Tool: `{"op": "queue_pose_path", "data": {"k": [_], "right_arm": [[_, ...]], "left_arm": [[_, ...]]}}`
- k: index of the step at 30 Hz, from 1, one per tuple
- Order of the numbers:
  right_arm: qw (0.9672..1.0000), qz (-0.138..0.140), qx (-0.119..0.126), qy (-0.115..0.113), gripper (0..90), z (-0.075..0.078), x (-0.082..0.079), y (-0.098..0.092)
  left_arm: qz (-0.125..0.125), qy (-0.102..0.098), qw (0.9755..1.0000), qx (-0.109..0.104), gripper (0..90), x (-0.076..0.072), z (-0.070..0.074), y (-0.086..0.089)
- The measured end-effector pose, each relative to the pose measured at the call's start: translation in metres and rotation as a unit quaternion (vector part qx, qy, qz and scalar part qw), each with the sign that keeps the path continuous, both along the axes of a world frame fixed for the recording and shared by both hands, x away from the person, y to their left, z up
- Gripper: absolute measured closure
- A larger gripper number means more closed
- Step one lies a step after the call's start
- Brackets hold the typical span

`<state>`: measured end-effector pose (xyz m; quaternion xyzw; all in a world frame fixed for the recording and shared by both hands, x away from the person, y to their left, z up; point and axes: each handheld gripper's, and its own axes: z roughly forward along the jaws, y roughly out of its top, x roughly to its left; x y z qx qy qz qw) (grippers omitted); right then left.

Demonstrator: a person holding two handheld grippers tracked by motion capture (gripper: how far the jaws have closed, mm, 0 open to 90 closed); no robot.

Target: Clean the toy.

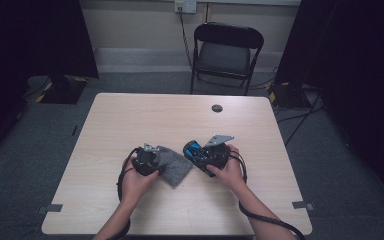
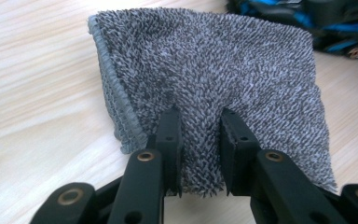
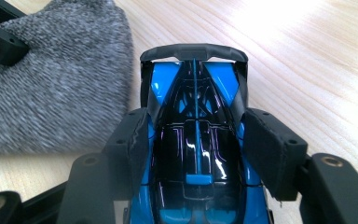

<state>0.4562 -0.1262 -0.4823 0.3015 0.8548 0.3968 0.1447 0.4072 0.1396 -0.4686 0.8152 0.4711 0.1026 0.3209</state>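
Your toy car (image 3: pixel 196 140), blue and black, sits on the table (image 1: pixel 130 120) right of centre, its spoiler end just beside the grey cloth (image 2: pixel 214 74). Your right gripper (image 3: pixel 196 154) clamps the car's flanks with both pads, jaws part-way closed. Your left gripper (image 2: pixel 199 140) pinches the cloth's near edge, jaws nearly shut. The cloth's stitched hem lies on the far-left side. Bare tabletop extends beyond both toward the far edge.

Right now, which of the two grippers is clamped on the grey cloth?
The left gripper: its jaws pinch a fold of the grey cloth. The right gripper grips the blue toy car instead.
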Motion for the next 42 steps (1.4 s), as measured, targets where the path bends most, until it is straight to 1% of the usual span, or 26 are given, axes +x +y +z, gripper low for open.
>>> {"op": "queue_pose_path", "data": {"k": [2, 4, 6, 7, 8, 12, 14, 17, 18, 20, 23, 27, 30, 32, 33, 36, 40, 42], "right_arm": [[1.0, -0.001, 0.0, 0.001, 41.0, 0.0, 0.0, 0.0], [1.0, -0.002, -0.001, -0.002, 41.0, 0.0, -0.001, 0.0], [1.0, -0.003, 0.001, -0.003, 41.0, 0.0, -0.001, 0.0], [1.0, -0.004, 0.002, -0.002, 41.0, 0.0, -0.001, 0.0], [1.0, -0.003, 0.002, -0.001, 41.0, 0.0, -0.001, -0.001], [1.0, -0.003, 0.003, -0.001, 41.0, -0.001, -0.002, -0.002], [1.0, -0.004, 0.004, -0.001, 41.0, -0.001, -0.003, -0.002], [1.0, 0.0, 0.006, -0.002, 41.0, -0.001, -0.003, -0.004], [1.0, -0.001, 0.01, 0.001, 41.1, -0.001, -0.003, -0.005], [1.0, 0.0, 0.01, 0.002, 41.2, -0.001, -0.002, -0.005], [1.0, -0.002, 0.008, 0.002, 41.2, -0.001, -0.003, -0.004], [1.0, -0.002, 0.005, 0.001, 41.2, 0.0, -0.003, -0.004], [1.0, -0.003, 0.004, 0.003, 41.3, 0.0, -0.003, -0.004], [1.0, -0.002, 0.003, 0.003, 41.3, 0.0, -0.003, -0.004], [1.0, -0.002, 0.003, 0.003, 41.4, 0.0, -0.003, -0.004], [1.0, -0.003, 0.005, 0.002, 41.4, 0.0, -0.003, -0.004], [1.0, -0.003, 0.006, 0.002, 41.4, -0.001, -0.002, -0.004], [1.0, -0.004, 0.006, 0.001, 41.4, -0.001, -0.003, -0.003]], "left_arm": [[0.002, 0.001, 1.0, 0.0, 71.9, 0.003, 0.0, -0.006], [-0.007, 0.001, 1.0, 0.007, 72.1, 0.006, 0.0, -0.012], [-0.008, 0.0, 0.9999, 0.007, 72.3, 0.007, -0.001, -0.017], [-0.013, -0.001, 0.9998, 0.012, 72.4, 0.008, -0.001, -0.019], [-0.012, -0.002, 0.9998, 0.013, 72.5, 0.007, -0.001, -0.02], [-0.033, -0.001, 0.9994, 0.013, 72.9, 0.006, 0.0, -0.022], [-0.037, -0.001, 0.9993, 0.007, 73.0, 0.003, -0.002, -0.024], [-0.057, 0.001, 0.9983, 0.006, 73.1, -0.001, -0.002, -0.028], [-0.061, 0.002, 0.9981, 0.005, 73.1, -0.003, -0.002, -0.03], [-0.065, 0.0, 0.9979, 0.009, 73.1, -0.006, -0.002, -0.034], [-0.072, 0.003, 0.9973, 0.008, 73.2, -0.009, -0.001, -0.039], [-0.084, 0.003, 0.9964, 0.012, 73.2, -0.014, -0.001, -0.047], [-0.088, 0.001, 0.996, 0.014, 73.2, -0.016, -0.001, -0.052], [-0.09, 0.003, 0.9959, 0.009, 73.3, -0.018, -0.001, -0.054], [-0.094, 0.001, 0.9955, 0.013, 73.3, -0.019, -0.001, -0.054], [-0.095, 0.002, 0.9955, 0.009, 73.3, -0.022, -0.001, -0.057], [-0.103, 0.005, 0.9946, 0.009, 73.3, -0.027, -0.001, -0.06], [-0.113, 0.007, 0.9936, 0.007, 73.4, -0.03, -0.002, -0.063]]}}
